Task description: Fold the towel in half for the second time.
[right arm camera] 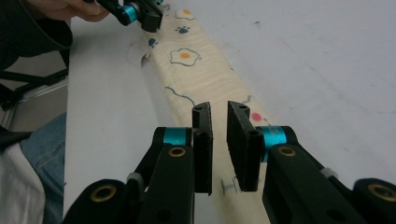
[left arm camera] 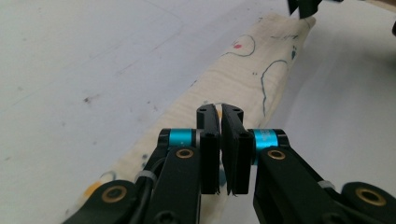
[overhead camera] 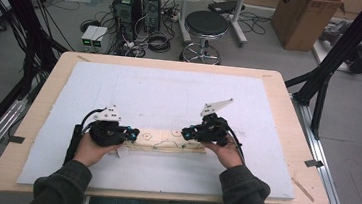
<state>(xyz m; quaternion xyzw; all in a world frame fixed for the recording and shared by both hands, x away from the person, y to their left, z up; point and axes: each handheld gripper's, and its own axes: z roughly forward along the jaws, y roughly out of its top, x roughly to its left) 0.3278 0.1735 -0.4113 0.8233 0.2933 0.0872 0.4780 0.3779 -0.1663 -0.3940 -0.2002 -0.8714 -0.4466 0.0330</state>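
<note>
While the long cream folded cloth printed with fried eggs and paw marks (overhead camera: 167, 144) lies across the lower middle of the high view on the white foam sheet (overhead camera: 169, 96), the left gripper (left arm camera: 220, 114) hovers above its end with jaws pressed together, empty. The right gripper (right arm camera: 218, 112), jaws narrowly apart, pinches nothing.

No words, brands or numbers could be read anywhere; the folded cloth (right arm camera: 205, 70) carried only printed fried-egg and paw-print motifs, no lettering.
</note>
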